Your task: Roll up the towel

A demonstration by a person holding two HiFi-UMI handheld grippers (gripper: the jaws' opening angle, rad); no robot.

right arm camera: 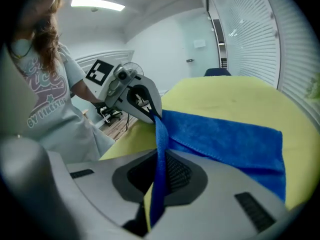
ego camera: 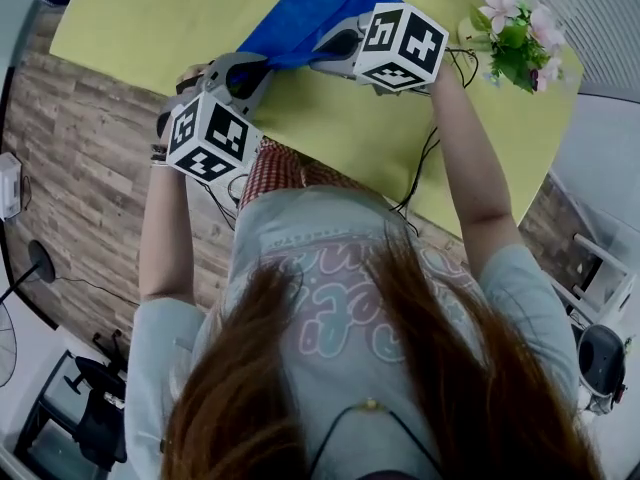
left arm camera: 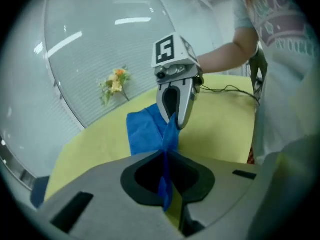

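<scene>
A blue towel [ego camera: 312,6] lies on the round yellow table [ego camera: 150,18], running away from me. Its near edge is lifted off the table and stretched between the two grippers. My left gripper [ego camera: 258,68] is shut on the left end of that edge, and a strip of blue cloth [left arm camera: 142,131] is pinched between its jaws. My right gripper [ego camera: 335,46] is shut on the other end, with the towel's hem [right arm camera: 225,139] running up between its jaws. The two grippers face each other closely: the right gripper [left arm camera: 175,119] shows in the left gripper view, the left gripper [right arm camera: 150,111] in the right gripper view.
A small bunch of artificial flowers [ego camera: 515,30] stands at the table's right edge. Black cables [ego camera: 425,163] trail over the near table edge beside my right arm. Wood-pattern floor [ego camera: 80,168] lies to the left, and a dark chair [ego camera: 95,408] stands at the lower left.
</scene>
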